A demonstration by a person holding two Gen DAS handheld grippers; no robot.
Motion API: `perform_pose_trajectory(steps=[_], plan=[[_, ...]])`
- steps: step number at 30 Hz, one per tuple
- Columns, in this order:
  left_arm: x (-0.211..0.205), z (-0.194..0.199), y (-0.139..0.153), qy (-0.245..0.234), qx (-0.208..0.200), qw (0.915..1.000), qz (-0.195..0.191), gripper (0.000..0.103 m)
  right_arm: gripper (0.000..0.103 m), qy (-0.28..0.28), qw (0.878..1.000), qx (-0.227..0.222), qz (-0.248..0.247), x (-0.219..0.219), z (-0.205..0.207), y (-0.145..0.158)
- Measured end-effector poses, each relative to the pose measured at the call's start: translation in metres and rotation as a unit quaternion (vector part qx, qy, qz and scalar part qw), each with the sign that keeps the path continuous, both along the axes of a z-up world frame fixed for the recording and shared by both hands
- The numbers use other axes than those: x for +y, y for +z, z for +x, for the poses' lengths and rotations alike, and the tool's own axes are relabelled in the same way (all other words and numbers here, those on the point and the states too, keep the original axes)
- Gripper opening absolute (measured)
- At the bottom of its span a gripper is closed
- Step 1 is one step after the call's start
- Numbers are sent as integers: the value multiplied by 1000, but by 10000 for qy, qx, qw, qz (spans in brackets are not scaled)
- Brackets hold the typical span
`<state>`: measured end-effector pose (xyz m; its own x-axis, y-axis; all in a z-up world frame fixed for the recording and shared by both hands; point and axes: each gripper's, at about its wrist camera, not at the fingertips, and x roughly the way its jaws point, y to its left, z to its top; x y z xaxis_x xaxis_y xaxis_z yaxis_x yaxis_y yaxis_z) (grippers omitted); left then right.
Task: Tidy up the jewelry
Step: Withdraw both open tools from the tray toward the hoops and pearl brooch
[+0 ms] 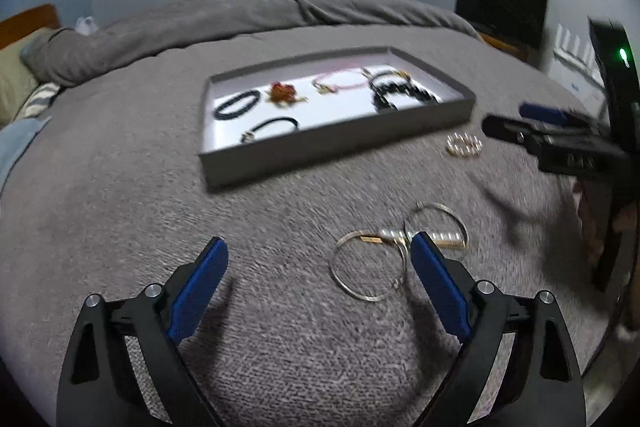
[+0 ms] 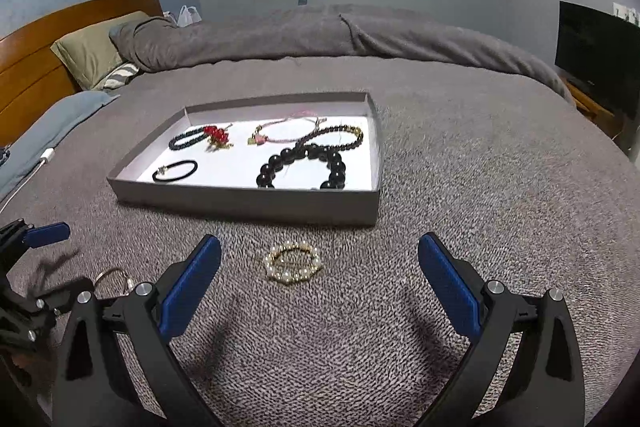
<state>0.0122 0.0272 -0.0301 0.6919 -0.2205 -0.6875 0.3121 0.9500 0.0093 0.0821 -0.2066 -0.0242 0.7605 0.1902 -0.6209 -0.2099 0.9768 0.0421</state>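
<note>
Both claws gape empty, the right gripper (image 2: pixel 319 267) squared up just short of the pearl bracelet (image 2: pixel 293 261), probably the next pick for the tray (image 2: pixel 256 201) beyond.

On the bed (image 2: pixel 460 187): tray (image 2: pixel 248 201), holding several bracelets (image 2: pixel 304 163). Before the tray, on the blanket, a beaded bracelet (image 2: pixel 292 262); left of that, nearer, two bangles (image 1: pixel 396 255) overlapping.
</note>
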Motion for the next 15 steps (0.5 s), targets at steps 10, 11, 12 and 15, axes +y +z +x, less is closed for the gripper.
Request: perform_pose_trajectory(steps=[10,11,12,15], plan=[[-11,-3,-11,-434,252,9987,-4,65,78,270,9993,265,-13,2,0,-8],[-11,-3,-12,-453,282,9986,-13,65,77,307,9991,272,-61,4,-1,-9],[-11,-3,-11,-464,285,9985,-11,65,76,346,9989,285,-114,7,-1,-10],[-12,-6,-7,-597,278,9977,-135,65,71,434,9983,336,-220,13,-2,-14]])
